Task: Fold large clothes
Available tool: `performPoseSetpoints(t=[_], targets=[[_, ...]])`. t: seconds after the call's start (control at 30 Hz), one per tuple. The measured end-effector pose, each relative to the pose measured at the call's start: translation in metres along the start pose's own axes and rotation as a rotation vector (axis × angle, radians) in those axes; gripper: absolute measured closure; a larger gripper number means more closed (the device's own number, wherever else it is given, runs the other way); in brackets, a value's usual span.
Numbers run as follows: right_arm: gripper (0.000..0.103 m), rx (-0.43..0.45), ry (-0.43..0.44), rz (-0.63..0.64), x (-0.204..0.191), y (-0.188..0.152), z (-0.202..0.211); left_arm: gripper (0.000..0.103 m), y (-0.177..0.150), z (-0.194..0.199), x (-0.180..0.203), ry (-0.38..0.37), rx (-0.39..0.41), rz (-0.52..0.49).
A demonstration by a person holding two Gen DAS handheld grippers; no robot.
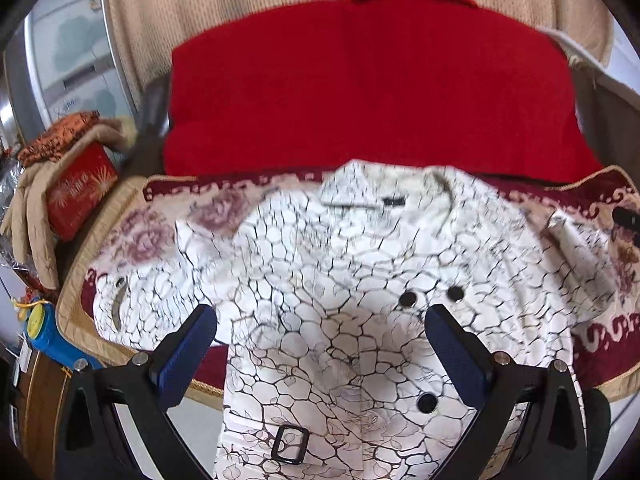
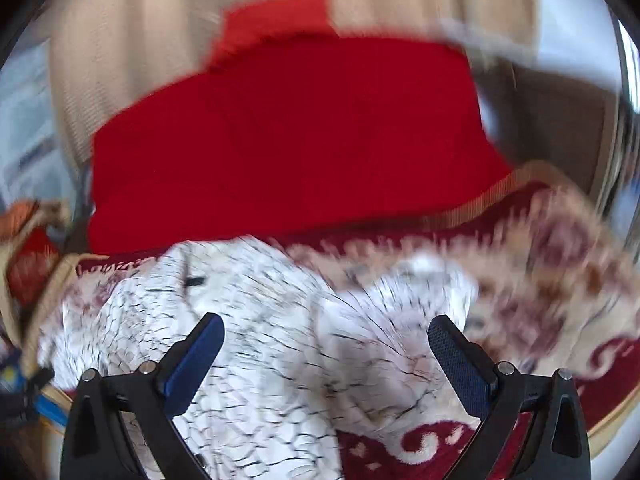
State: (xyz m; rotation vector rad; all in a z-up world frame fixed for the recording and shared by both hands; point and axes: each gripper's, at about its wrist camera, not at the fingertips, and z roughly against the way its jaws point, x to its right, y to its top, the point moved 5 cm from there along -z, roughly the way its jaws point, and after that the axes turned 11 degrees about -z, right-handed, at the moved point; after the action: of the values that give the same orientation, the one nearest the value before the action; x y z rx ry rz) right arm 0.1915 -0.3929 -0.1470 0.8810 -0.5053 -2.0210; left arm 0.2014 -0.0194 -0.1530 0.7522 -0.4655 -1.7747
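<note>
My coat (image 1: 328,280) lies spread on the sofa cover (image 1: 136,236).
Both my left tool (image 1: 320,332) and right tool (image 2: 324,344) hang released above it, gripping nothing.

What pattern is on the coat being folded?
White coat with a dark, crackle-like web of lines and black buttons; clearest in the left wrist view.

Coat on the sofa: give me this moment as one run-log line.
coat: spread on patterned sofa cover, buckle end over front edge | left gripper: open above coat, empty | right gripper: open, empty, view blurred | fold: not visibly begun
</note>
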Motion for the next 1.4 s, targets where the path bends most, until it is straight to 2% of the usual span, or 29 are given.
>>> performPoseSetpoints(t=[0.03,0.13,0.23,0.3,0.43,0.5,0.53,0.63,0.67,0.83,0.87,0.97,1.1,1.2,1.23,1.27,1.33,1.4], targets=[[0.0,-0.059,0.045,-0.094,0.028,0.009,-0.022,0.0,-0.001,-0.005,0.001,-0.002,-0.013,-0.001],[0.003,-0.168,0.107,-0.387,0.105,0.022,-0.073,0.0,-0.002,-0.02,0.01,-0.009,-0.044,-0.023],[0.008,-0.234,0.211,-0.576,0.145,0.023,-0.105,0.0,-0.001,-0.031,0.019,-0.012,-0.066,-0.053],[0.014,-0.26,0.24,-0.649,0.161,0.02,-0.121,0.0,0.0,-0.037,0.026,-0.016,-0.079,-0.07],[0.029,-0.286,0.311,-0.693,0.163,0.021,-0.144,0.0,0.002,-0.046,0.037,-0.019,-0.094,-0.095],[0.053,-0.289,0.303,-0.678,0.16,0.024,-0.153,0.0,0.001,-0.048,0.041,-0.026,-0.097,-0.101],[0.074,-0.282,0.291,-0.66,0.156,0.025,-0.153,0.0,0.001,-0.047,0.041,-0.029,-0.095,-0.103],[0.086,-0.187,0.264,-0.539,0.132,0.035,-0.136,0.0,-0.001,-0.044,0.038,-0.02,-0.085,-0.105],[0.086,-0.155,0.267,-0.499,0.121,0.038,-0.128,0.0,-0.001,-0.042,0.034,-0.017,-0.08,-0.098],[0.087,-0.045,0.361,-0.289,0.032,0.044,-0.073,0.0,-0.008,-0.034,0.008,-0.008,-0.058,-0.039],[0.087,-0.037,0.378,-0.262,0.02,0.04,-0.062,0.0,-0.009,-0.031,0.001,-0.003,-0.053,-0.025],[0.087,-0.019,0.446,-0.12,-0.05,0.022,-0.034,0.0,-0.016,-0.022,-0.023,0.021,-0.034,0.018],[0.085,-0.053,0.468,0.02,-0.125,-0.021,-0.027,0.0,-0.028,-0.013,-0.053,0.05,-0.023,0.078],[0.08,-0.149,0.459,0.099,-0.168,-0.071,-0.043,0.0,-0.039,-0.008,-0.07,0.059,-0.025,0.109],[0.071,-0.216,0.465,0.12,-0.181,-0.094,-0.053,0.0,-0.042,-0.007,-0.075,0.063,-0.027,0.116],[0.049,-0.273,0.474,0.129,-0.187,-0.111,-0.064,0.0,-0.045,-0.007,-0.078,0.065,-0.028,0.12],[0.021,-0.383,0.539,0.11,-0.194,-0.15,-0.076,0.0,-0.049,-0.007,-0.083,0.065,-0.03,0.131],[0.021,-0.418,0.577,0.118,-0.19,-0.166,-0.076,0.0,-0.052,-0.008,-0.084,0.055,-0.035,0.14]])
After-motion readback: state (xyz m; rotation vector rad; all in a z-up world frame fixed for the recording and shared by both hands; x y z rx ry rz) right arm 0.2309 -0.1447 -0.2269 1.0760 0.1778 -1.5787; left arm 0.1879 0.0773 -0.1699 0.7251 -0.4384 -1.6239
